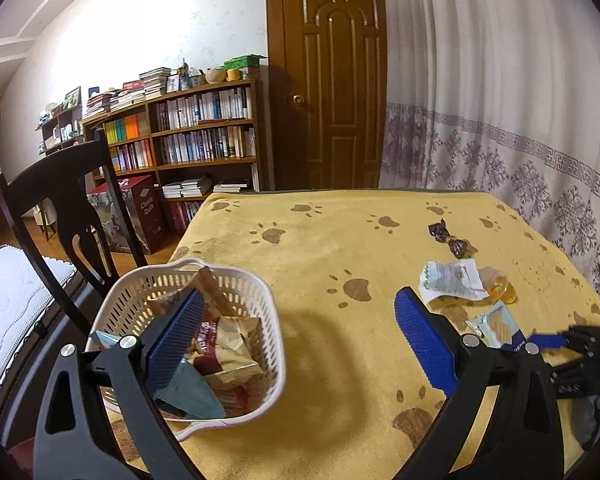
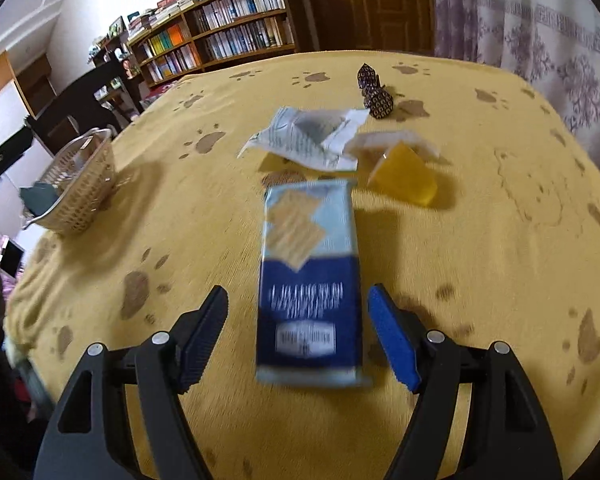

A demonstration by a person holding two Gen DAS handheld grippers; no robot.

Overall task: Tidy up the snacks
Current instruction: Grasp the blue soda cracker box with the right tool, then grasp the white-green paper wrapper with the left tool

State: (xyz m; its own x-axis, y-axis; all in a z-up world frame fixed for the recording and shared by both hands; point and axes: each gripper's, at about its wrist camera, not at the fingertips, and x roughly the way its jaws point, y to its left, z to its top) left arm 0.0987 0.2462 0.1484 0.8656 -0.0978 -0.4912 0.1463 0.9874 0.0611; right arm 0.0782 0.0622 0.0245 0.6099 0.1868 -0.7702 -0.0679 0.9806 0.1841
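A white slotted basket [image 1: 260, 292] sits at the table's left and holds several snack packets [image 1: 228, 344]. My left gripper [image 1: 296, 340] hangs open above the table beside the basket, its left pad over the basket's contents. A blue cracker packet [image 2: 310, 276] lies flat on the yellow cloth between the fingers of my right gripper [image 2: 296, 328], which is open and not touching it. The same cracker packet [image 1: 496, 324] shows in the left wrist view, with the right gripper's blue pad at its near end. Beyond it lie a white wrapper [image 2: 308, 140], an orange jelly cup [image 2: 404, 180] and dark wrapped candies [image 2: 374, 94].
The table wears a yellow paw-print cloth [image 1: 340, 248]. A dark wooden chair [image 1: 64, 208] stands at the table's left edge beside the basket [image 2: 80, 184]. A bookshelf [image 1: 196, 132], a wooden door [image 1: 332, 80] and a curtain [image 1: 500, 100] are behind the table.
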